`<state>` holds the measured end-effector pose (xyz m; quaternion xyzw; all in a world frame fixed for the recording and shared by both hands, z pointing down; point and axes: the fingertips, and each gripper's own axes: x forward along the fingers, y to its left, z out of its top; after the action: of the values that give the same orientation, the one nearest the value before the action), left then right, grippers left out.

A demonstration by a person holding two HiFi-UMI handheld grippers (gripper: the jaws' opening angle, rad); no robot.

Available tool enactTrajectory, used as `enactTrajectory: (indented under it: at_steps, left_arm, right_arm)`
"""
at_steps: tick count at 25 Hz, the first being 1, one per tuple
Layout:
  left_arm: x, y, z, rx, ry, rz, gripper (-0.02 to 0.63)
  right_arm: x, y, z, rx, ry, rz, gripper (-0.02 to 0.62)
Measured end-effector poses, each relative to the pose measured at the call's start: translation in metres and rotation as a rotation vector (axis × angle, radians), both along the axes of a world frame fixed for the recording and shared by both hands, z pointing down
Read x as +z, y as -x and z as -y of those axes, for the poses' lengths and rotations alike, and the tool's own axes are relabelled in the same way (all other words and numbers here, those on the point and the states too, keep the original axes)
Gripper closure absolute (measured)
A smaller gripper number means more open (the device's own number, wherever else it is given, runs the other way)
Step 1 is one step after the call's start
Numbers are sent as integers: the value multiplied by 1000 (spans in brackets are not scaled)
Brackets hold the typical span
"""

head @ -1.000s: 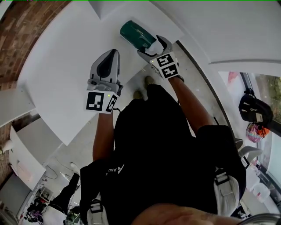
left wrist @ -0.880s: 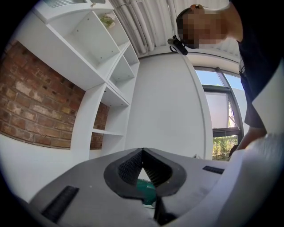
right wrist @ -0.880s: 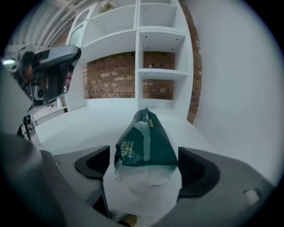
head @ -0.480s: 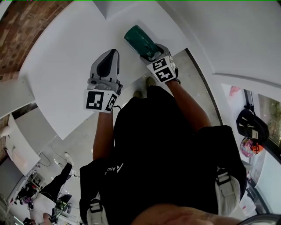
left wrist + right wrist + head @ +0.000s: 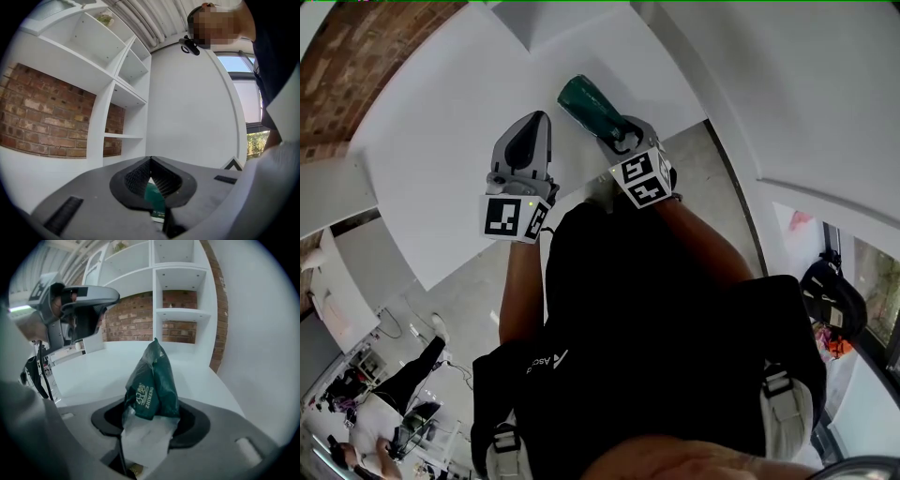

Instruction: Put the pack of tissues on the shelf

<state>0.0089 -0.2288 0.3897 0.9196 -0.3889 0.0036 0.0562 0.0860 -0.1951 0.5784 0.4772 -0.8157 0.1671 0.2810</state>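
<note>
Since a second ago my right gripper [image 5: 617, 138] has been closing its jaws on the pack of tissues [image 5: 584, 101]. Then they stood wide about the pack as it lay flat by the near edge of the bench [image 5: 431, 159]. Now they pinch its near end, and the green wrapper is squeezed narrow, with its far end pointing away from me over the bench. In the right gripper view the pack [image 5: 152, 380] stands up from between the jaws. Its pale end is bunched down between the pads and its green end is tilted up toward the shelf unit [image 5: 180, 287]. The jaws are about half closed, held apart only by the pack. I cannot tell whether the pack's far end touches the bench [image 5: 108, 366].

The pack is at the bench's near edge, toward its right-hand corner, just beside the bench's rim in the head view.

My left gripper [image 5: 528, 131] hangs over the near edge of the bench, to the left of the pack and apart from it. In the left gripper view its jaw tips meet with nothing between them [image 5: 149, 162]. A strip of the green pack [image 5: 154, 199] shows beyond, through the gap under the tips. The white shelf unit [image 5: 126, 70] with its brick back rises ahead and to the left.
</note>
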Motion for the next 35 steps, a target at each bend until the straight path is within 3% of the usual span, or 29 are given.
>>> enactTrajectory:
  at_steps: [8, 16, 27, 35]
  left_arm:
    - [0, -3, 19, -3, 0, -20, 607]
    - [2, 5, 43, 13, 1, -40, 607]
    - [11, 14, 76, 29, 14, -16, 607]
    - [17, 21, 106, 42, 22, -17, 607]
  right_arm:
    - [-40, -16, 34, 43, -43, 37, 356]
    - [-60, -34, 119, 64, -64, -37, 356]
    - [-49, -47, 245, 79, -52, -111, 355]
    - [-33, -47, 306, 67, -15, -161, 354]
